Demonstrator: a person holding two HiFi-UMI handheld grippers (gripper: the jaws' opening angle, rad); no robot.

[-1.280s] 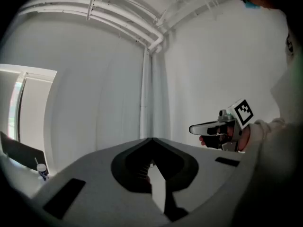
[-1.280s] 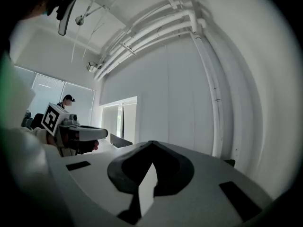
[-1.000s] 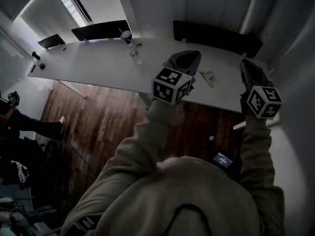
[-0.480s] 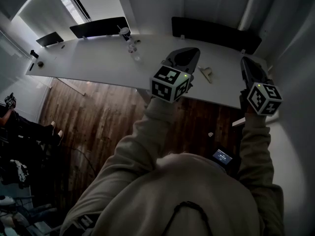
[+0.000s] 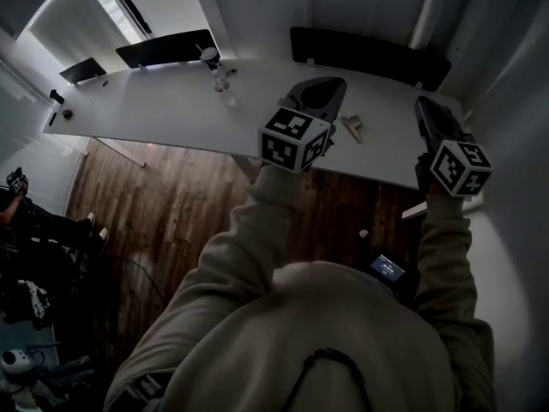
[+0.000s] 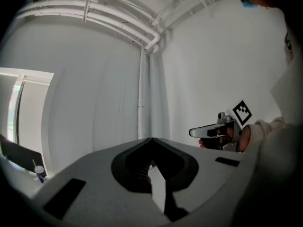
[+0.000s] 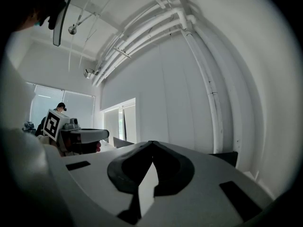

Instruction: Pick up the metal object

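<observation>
A small pale metal object lies on the long white table, near its front edge. Both grippers are held up over the table edge, one on each side of the object and apart from it. My left gripper is just left of the object, its jaws closed together with nothing between them. To the object's right is my right gripper, also shut and empty. Both gripper views face the white wall and ceiling pipes and do not show the object.
A cup and a clear bottle stand at the table's far side. Dark chair backs line the far edge. Wooden floor lies below the near edge. A person's legs show at the far left.
The table and object have slid slightly up in the head view. Both grippers stay raised and shut, barely moved. The legs at the left have shifted.
</observation>
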